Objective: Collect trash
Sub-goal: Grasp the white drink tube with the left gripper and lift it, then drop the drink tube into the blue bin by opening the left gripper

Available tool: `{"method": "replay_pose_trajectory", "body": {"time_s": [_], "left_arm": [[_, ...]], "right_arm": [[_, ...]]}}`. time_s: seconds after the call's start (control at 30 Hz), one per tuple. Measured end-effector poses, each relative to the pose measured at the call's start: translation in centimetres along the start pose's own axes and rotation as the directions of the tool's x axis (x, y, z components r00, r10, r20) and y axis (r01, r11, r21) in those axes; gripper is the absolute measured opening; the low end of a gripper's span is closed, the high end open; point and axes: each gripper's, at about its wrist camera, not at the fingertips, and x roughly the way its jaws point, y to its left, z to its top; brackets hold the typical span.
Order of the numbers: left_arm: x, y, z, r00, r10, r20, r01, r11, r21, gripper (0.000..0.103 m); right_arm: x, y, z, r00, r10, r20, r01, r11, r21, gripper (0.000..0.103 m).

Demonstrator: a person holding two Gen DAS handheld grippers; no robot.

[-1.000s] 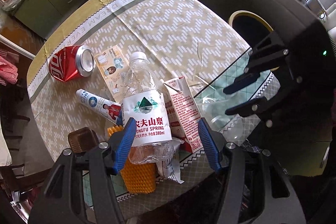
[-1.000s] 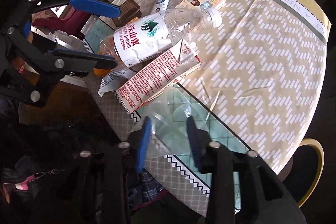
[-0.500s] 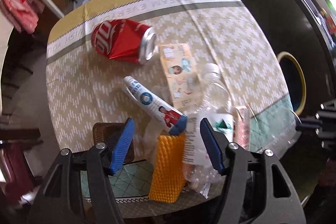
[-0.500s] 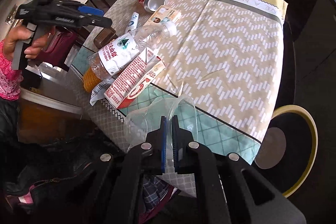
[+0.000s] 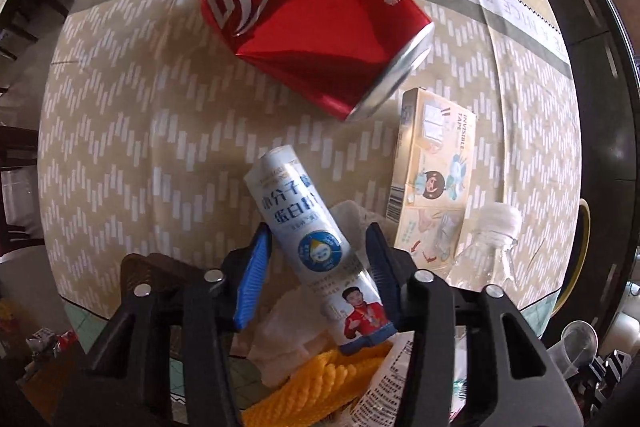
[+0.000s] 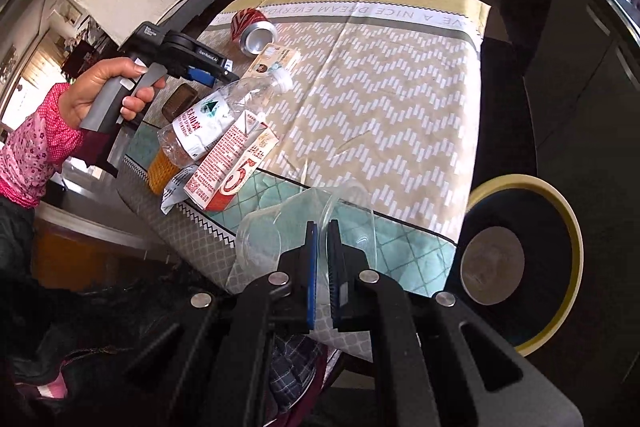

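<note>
My left gripper [image 5: 318, 247] is open, its blue pads on either side of a white and blue tube [image 5: 316, 247] lying on the table. A red cola can [image 5: 304, 23] lies beyond it, a tape box [image 5: 434, 179] to the right, a clear water bottle [image 5: 488, 247] at lower right. My right gripper [image 6: 323, 239] is shut on the rim of a clear plastic cup [image 6: 280, 231], held over the table's near edge. The right wrist view also shows the bottle [image 6: 216, 119], a red and white carton [image 6: 232, 163] and the can [image 6: 252, 29].
An orange foam net [image 5: 320, 383] and white wrapper lie under the tube's end. A brown tray [image 6: 180, 101] sits at the table's left edge. A yellow-rimmed bin [image 6: 524, 267] stands to the right of the table. The patterned tablecloth [image 6: 392, 87] covers the far side.
My left gripper moved forward and down over the tube and its jaws narrowed around it. My right gripper closed on the cup's rim and lifted it slightly.
</note>
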Motion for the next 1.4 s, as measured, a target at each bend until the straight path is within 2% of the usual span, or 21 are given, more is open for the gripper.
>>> {"method": "replay_pose_trajectory", "body": {"time_s": [0.07,0.1,0.2,0.3,0.43,0.5,0.6,0.67,0.7,0.8,0.83,0.87,0.93,1.03,1.13,1.23,1.4], "left_arm": [[0.1,-0.1,0.2,1.000,-0.013,0.005,0.013,1.000,-0.004,0.033],[0.0,-0.1,0.3,1.000,-0.009,0.016,0.009,1.000,0.005,0.027],[-1.0,-0.3,0.5,0.999,-0.014,0.043,0.013,1.000,0.022,0.024],[-2.8,-0.3,0.9,0.996,-0.017,0.091,0.014,0.999,0.035,0.023],[-5.7,-0.6,0.6,0.985,-0.050,0.168,0.042,0.998,0.053,0.023],[-6.9,-1.0,0.0,0.979,-0.056,0.195,0.043,0.997,0.071,0.023],[-8.5,-1.2,-0.8,0.971,-0.061,0.229,0.040,0.994,0.099,0.023],[-9.3,-1.6,-1.8,0.967,-0.064,0.246,0.035,0.992,0.120,0.023],[-9.7,-2.1,-1.0,0.966,-0.067,0.251,0.035,0.991,0.130,0.023],[-10.9,-2.7,-2.2,0.960,-0.079,0.268,0.035,0.986,0.164,0.023],[-11.1,-3.3,-2.6,0.958,-0.081,0.274,0.033,0.984,0.175,0.023],[-11.6,-3.8,-2.9,0.955,-0.086,0.284,0.031,0.981,0.192,0.023],[-12.6,-4.8,-4.0,0.950,-0.093,0.298,0.026,0.975,0.223,0.023],[-13.9,-6.8,-5.1,0.946,-0.118,0.303,0.026,0.956,0.292,0.023],[-15.0,-9.7,-6.6,0.942,-0.146,0.300,0.027,0.929,0.369,0.023],[-15.6,-13.2,-8.3,0.942,-0.175,0.286,0.026,0.889,0.457,0.023],[-15.1,-20.1,-11.4,0.944,-0.224,0.241,0.039,0.804,0.593,0.023]], "right_arm": [[-0.9,-1.4,-0.7,0.999,-0.016,0.030,0.015,0.999,0.044,0.006],[-1.4,-2.2,-1.1,0.999,-0.024,0.043,0.021,0.997,0.068,0.006],[-2.7,-5.0,-2.4,0.994,-0.067,0.082,0.054,0.987,0.151,0.006],[-3.5,-8.3,-3.8,0.983,-0.155,0.103,0.126,0.962,0.240,0.006],[-3.7,-12.9,-5.5,0.950,-0.300,0.090,0.252,0.903,0.348,0.006],[-3.3,-14.9,-6.2,0.942,-0.330,0.070,0.278,0.878,0.390,0.006],[-2.1,-17.3,-7.1,0.917,-0.397,0.020,0.352,0.834,0.424,0.006],[-1.2,-18.5,-7.5,0.911,-0.413,0.000,0.372,0.819,0.437,0.006],[-0.7,-19.0,-7.6,0.913,-0.408,-0.004,0.367,0.816,0.446,0.006],[0.9,-20.3,-7.6,0.921,-0.389,-0.020,0.354,0.816,0.457,0.006],[1.4,-20.7,-7.6,0.923,-0.384,-0.024,0.351,0.815,0.462,0.010],[1.9,-21.1,-7.5,0.928,-0.373,-0.028,0.342,0.815,0.468,0.017],[2.3,-21.6,-7.5,0.926,-0.377,-0.030,0.345,0.809,0.476,0.021],[1.7,-21.6,-7.8,0.930,-0.367,0.002,0.319,0.812,0.489,0.021],[0.2,-20.5,-8.8,0.925,-0.376,0.051,0.303,0.813,0.497,0.021],[-1.2,-19.1,-10.4,0.913,-0.398,0.089,0.305,0.810,0.501,0.021],[-3.2,-17.0,-14.6,0.886,-0.442,0.143,0.306,0.787,0.535,0.023]]}}
